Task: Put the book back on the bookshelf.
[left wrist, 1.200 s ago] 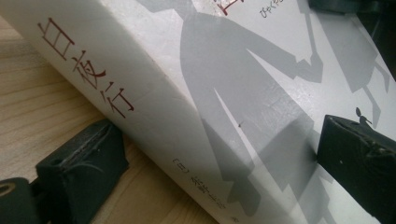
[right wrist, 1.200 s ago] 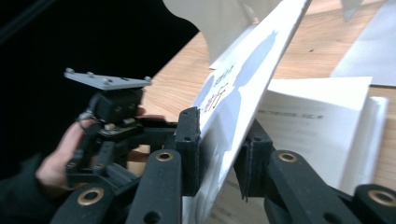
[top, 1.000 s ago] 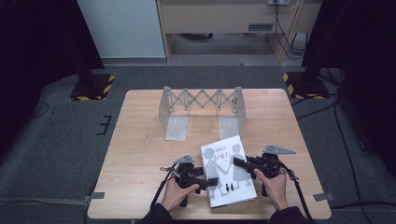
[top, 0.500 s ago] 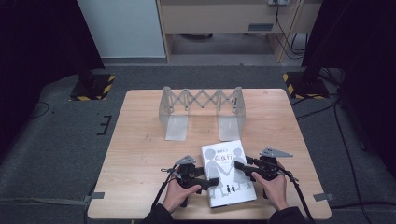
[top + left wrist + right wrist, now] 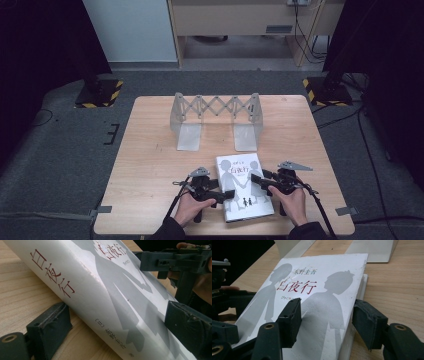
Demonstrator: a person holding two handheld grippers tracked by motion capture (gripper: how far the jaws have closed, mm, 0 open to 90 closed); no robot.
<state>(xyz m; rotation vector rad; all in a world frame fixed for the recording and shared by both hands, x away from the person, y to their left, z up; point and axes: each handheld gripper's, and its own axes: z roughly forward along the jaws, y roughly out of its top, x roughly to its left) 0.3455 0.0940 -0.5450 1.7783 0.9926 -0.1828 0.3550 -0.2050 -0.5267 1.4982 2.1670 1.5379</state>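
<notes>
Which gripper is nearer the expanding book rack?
Right, slightly. The right gripper straddles the book's right edge, nearer the book rack; the left gripper straddles its spine, lower down.

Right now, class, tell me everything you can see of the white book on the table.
The book is a thick white paperback with grey silhouettes of two figures and red characters on cover and spine. It lies flat, cover up, near the front edge of the wooden table. The left gripper straddles its spine side and the right gripper its page side, fingers open around each edge.
</notes>
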